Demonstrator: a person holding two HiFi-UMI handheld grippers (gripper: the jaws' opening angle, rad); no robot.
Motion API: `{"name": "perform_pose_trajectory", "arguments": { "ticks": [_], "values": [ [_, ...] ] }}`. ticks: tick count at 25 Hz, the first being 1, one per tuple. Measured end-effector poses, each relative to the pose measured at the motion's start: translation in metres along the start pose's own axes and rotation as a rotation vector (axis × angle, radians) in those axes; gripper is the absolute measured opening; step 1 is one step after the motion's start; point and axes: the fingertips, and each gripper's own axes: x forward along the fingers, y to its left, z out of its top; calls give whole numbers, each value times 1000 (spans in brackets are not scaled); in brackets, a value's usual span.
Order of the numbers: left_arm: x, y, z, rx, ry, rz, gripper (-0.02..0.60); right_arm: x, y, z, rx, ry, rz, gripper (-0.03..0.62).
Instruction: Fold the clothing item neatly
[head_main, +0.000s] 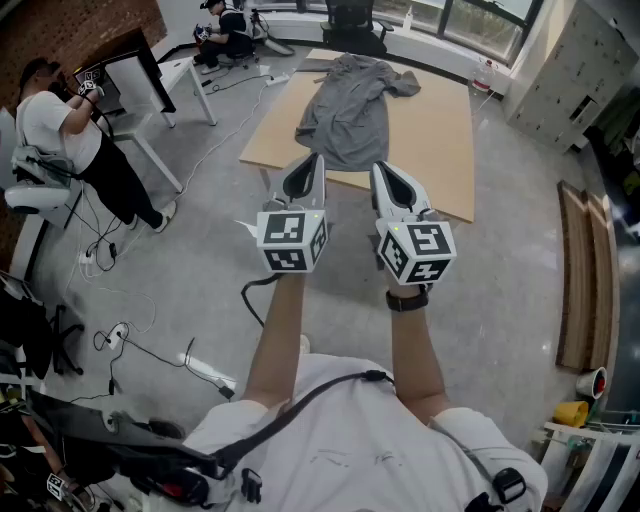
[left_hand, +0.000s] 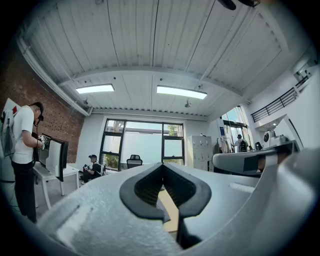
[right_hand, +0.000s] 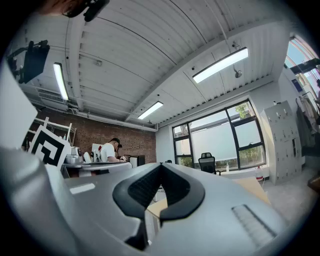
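A grey shirt (head_main: 350, 105) lies spread and rumpled on a light wooden table (head_main: 440, 130) ahead of me in the head view. My left gripper (head_main: 312, 160) and right gripper (head_main: 380, 170) are held side by side, level, short of the table's near edge and not touching the cloth. Both are shut with nothing between the jaws. In the left gripper view the left gripper (left_hand: 162, 167) has its tips meeting, with a strip of table (left_hand: 170, 207) seen below them. In the right gripper view the right gripper (right_hand: 161, 167) is likewise closed and empty.
A person (head_main: 70, 140) stands at a white desk (head_main: 150, 95) with a monitor at the left. Another person (head_main: 225, 35) sits at the back near an office chair (head_main: 355, 25). Cables (head_main: 130, 340) trail over the grey floor. Wooden planks (head_main: 580, 280) lie at the right.
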Motion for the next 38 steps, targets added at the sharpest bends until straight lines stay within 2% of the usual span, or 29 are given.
{"name": "perform_pose_trajectory", "arguments": {
  "ticks": [16, 28, 34, 38],
  "values": [
    [2, 18, -9, -19, 16, -39, 3, 13, 10, -8, -5, 20, -48, 2],
    [-6, 75, -19, -12, 40, -76, 4, 58, 49, -30, 10, 44, -79, 4],
    [-15, 101, -15, -15, 22, -92, 3, 76, 56, -35, 4, 47, -135, 5],
    [-8, 105, -31, -36, 40, -112, 5, 81, 52, -48, -11, 88, -165, 5]
  ]
}}
